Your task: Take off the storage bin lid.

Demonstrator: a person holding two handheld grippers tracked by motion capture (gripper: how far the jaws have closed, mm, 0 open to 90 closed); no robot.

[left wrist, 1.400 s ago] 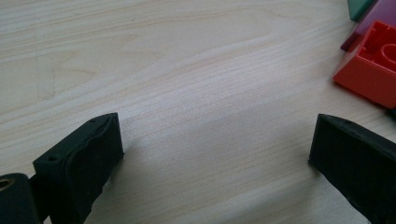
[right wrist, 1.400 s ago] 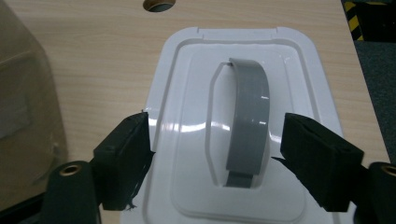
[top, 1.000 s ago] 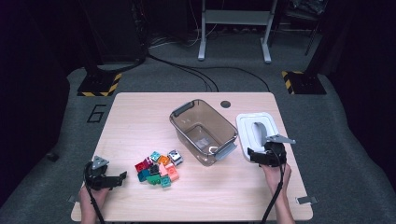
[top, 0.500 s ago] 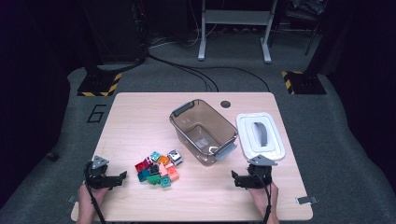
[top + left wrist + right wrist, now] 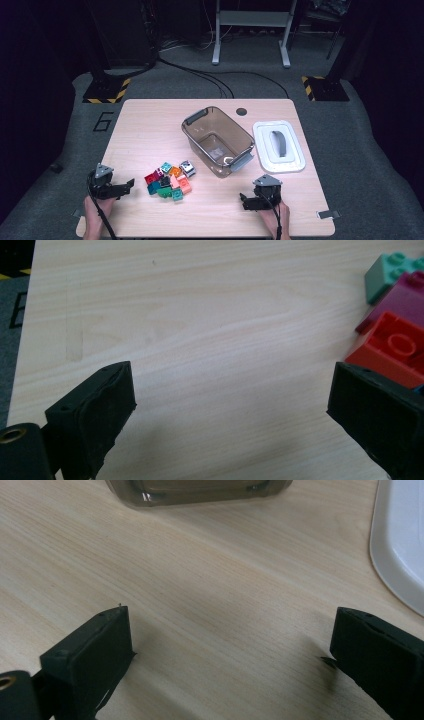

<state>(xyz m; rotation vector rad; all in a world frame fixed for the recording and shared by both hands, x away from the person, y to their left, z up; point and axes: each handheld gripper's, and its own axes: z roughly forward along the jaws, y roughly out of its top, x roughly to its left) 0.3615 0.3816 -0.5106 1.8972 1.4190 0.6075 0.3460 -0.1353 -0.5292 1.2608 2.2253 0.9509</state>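
1. Both pairs of jaws stand wide apart with nothing between them; the left gripper rests low on the table just left of the bricks, and the right gripper sits below the bin
2. The bricks lie in a loose heap just left of the bin's near corner, a red one close by the left gripper's far jaw
3. A good start, I judge, is the outermost brick: straddle it squarely, close on its flat sides, lift clear, then release over the bin's open mouth
4. The lid lies flat just right of the bin, apart from it
5. The table is pale wood; beyond the bin are dark floor, cables and hazard-striped stand feet
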